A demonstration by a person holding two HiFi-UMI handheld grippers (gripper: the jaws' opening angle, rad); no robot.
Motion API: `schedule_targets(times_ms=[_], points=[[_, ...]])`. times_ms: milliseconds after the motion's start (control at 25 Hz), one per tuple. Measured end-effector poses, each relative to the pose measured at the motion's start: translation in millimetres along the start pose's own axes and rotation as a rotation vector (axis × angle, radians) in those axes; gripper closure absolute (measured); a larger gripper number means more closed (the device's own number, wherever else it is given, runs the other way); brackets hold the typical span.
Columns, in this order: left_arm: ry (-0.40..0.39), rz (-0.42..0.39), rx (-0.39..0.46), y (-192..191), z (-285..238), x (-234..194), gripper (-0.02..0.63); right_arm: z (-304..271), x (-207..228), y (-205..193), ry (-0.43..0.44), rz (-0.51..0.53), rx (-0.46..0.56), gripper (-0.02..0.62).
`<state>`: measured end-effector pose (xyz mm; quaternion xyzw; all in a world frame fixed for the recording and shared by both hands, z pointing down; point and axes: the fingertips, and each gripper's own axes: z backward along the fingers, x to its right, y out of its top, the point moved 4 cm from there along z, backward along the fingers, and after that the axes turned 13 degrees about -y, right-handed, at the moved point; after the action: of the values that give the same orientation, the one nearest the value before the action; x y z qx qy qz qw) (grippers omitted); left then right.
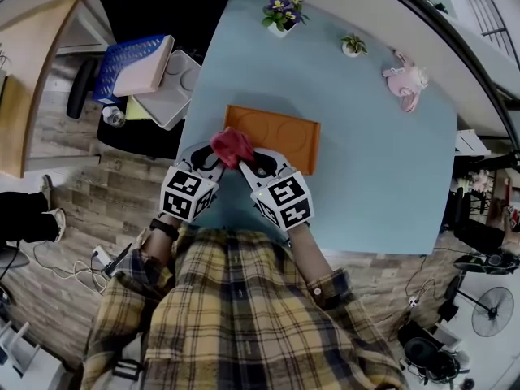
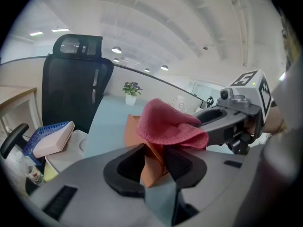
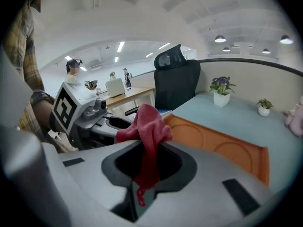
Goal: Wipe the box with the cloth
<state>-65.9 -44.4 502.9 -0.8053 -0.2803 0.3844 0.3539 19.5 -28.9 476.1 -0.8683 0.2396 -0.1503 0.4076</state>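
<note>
A flat orange box (image 1: 280, 135) lies on the light blue table (image 1: 374, 161). My left gripper (image 1: 213, 159) is at its near left corner; in the left gripper view the jaws are shut on the box's orange edge (image 2: 150, 167). My right gripper (image 1: 246, 159) sits close beside it, shut on a red cloth (image 1: 231, 146). In the right gripper view the cloth (image 3: 147, 126) bunches above the jaws and hangs down between them, with the box (image 3: 218, 143) stretching away to the right. The cloth (image 2: 170, 124) hovers over the held corner.
At the table's far edge stand two small potted plants (image 1: 283, 12) (image 1: 353, 45) and a pink toy (image 1: 406, 78). Left of the table are a blue basket (image 1: 134, 65), a white container (image 1: 171, 88) and a black office chair (image 2: 75, 86).
</note>
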Motion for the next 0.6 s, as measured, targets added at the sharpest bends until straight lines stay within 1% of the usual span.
schedule_targets(times_ms=[120, 320, 400, 600], points=[[-0.001, -0.001, 0.001, 0.3, 1.8, -0.5, 0.488, -2.2, -0.2, -6.1, -0.012, 0.012, -0.009, 0.528], [0.003, -0.001, 0.001, 0.7, 1.1, -0.6, 0.488, -1.1, 0.8, -9.2, -0.032, 0.104, -0.021, 0.528], [0.005, -0.002, 0.000, 0.6, 0.6, -0.4, 0.488, 2.1, 3.0, -12.4, -0.039, 0.126, -0.037, 0.528], [0.005, -0.003, 0.000, 0.0, 0.5, 0.1, 0.488, 13.7, 20.4, -20.7, -0.093, 0.126, -0.046, 0.528]])
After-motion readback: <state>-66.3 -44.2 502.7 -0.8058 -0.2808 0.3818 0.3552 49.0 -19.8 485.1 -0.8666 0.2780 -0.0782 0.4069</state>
